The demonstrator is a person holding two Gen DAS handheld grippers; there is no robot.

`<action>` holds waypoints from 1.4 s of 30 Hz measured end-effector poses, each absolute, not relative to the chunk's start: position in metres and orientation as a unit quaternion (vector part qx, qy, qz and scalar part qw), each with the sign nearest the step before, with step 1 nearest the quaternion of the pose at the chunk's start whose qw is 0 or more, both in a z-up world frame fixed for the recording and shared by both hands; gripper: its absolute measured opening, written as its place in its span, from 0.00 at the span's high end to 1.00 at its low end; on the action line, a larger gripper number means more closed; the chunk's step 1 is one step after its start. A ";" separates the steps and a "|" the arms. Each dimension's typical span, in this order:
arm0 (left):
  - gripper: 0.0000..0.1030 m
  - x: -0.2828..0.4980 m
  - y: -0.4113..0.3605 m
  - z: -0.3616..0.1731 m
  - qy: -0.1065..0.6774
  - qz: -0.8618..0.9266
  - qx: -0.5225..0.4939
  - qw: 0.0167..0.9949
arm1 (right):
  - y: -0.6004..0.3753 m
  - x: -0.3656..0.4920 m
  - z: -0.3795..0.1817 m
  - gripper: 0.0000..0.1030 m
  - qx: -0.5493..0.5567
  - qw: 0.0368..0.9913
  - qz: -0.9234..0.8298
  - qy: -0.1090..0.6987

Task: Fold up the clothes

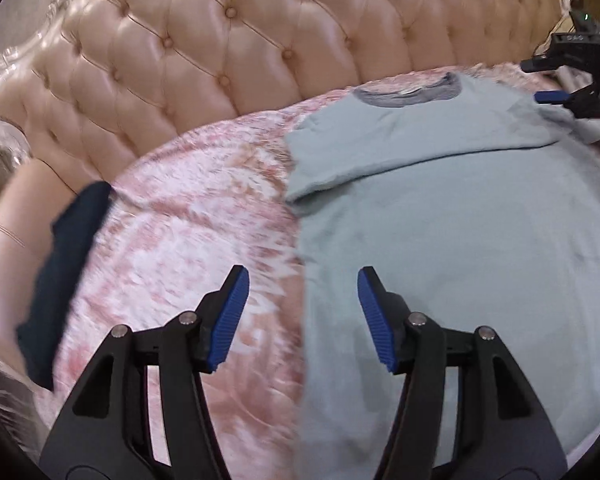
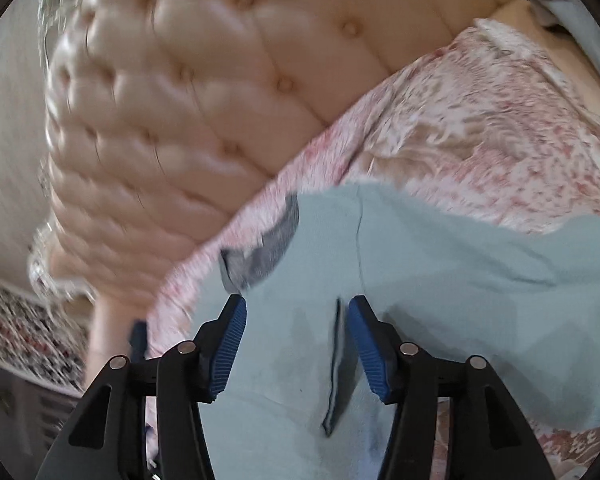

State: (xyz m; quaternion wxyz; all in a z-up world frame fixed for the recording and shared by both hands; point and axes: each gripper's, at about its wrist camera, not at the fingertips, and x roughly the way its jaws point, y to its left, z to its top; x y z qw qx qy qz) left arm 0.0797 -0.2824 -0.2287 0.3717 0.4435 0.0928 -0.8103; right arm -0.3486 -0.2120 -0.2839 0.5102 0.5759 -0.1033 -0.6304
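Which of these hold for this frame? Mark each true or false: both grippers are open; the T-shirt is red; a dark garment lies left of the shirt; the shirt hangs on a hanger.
1. Both the left gripper and the right gripper are open. True.
2. The T-shirt is red. False: it is pale blue-green with a grey collar.
3. A dark garment lies left of the shirt. True.
4. The shirt hangs on a hanger. False: it lies on the pink patterned blanket.

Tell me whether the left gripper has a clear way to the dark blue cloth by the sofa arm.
Probably yes. The left gripper is open and empty, and only bare pink blanket lies between it and the dark blue cloth; the light blue T-shirt lies on the other side.
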 end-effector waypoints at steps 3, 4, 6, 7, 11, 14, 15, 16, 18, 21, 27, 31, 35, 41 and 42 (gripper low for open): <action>0.41 0.081 -0.286 -0.226 0.145 -0.820 0.433 0.345 | -0.216 -0.346 -0.287 0.46 0.580 0.508 -0.631 -0.091; 0.41 0.083 -0.289 -0.224 0.172 -0.824 0.424 0.335 | -0.220 -0.343 -0.289 0.46 0.582 0.509 -0.629 -0.080; 0.41 0.087 -0.293 -0.221 0.222 -0.830 0.405 0.314 | -0.229 -0.335 -0.290 0.46 0.582 0.517 -0.625 -0.060; 0.41 0.088 -0.293 -0.221 0.238 -0.832 0.398 0.306 | -0.235 -0.329 -0.290 0.46 0.580 0.521 -0.624 -0.047; 0.41 0.089 -0.297 -0.220 0.281 -0.833 0.381 0.286 | -0.247 -0.312 -0.289 0.79 0.556 0.520 -0.648 0.027; 0.41 0.090 -0.297 -0.221 0.291 -0.834 0.374 0.283 | -0.251 -0.306 -0.289 0.96 0.546 0.507 -0.664 0.063; 0.42 0.091 -0.297 -0.221 0.293 -0.836 0.370 0.282 | -0.252 -0.306 -0.289 0.96 0.546 0.506 -0.665 0.065; 0.42 0.092 -0.297 -0.221 0.295 -0.836 0.368 0.282 | -0.253 -0.307 -0.289 0.96 0.546 0.505 -0.666 0.063; 0.42 0.093 -0.298 -0.223 0.299 -0.834 0.367 0.283 | -0.252 -0.309 -0.289 0.96 0.545 0.496 -0.672 0.068; 0.42 0.094 -0.299 -0.223 0.304 -0.832 0.367 0.286 | -0.252 -0.310 -0.295 0.96 0.546 0.486 -0.677 0.084; 0.42 0.091 -0.301 -0.219 0.307 -0.831 0.365 0.286 | -0.248 -0.316 -0.298 0.96 0.548 0.479 -0.680 0.088; 0.41 0.090 -0.309 -0.219 0.329 -0.827 0.356 0.284 | -0.248 -0.317 -0.299 0.96 0.548 0.478 -0.681 0.086; 0.42 0.093 -0.327 -0.233 0.392 -0.810 0.345 0.266 | -0.249 -0.311 -0.292 0.96 0.530 0.475 -0.694 0.103; 0.42 0.125 -0.352 -0.267 0.564 -0.744 0.281 0.222 | -0.242 -0.319 -0.287 0.87 0.534 0.467 -0.699 0.088; 0.42 0.133 -0.353 -0.270 0.582 -0.735 0.273 0.217 | -0.240 -0.320 -0.286 0.84 0.533 0.464 -0.702 0.087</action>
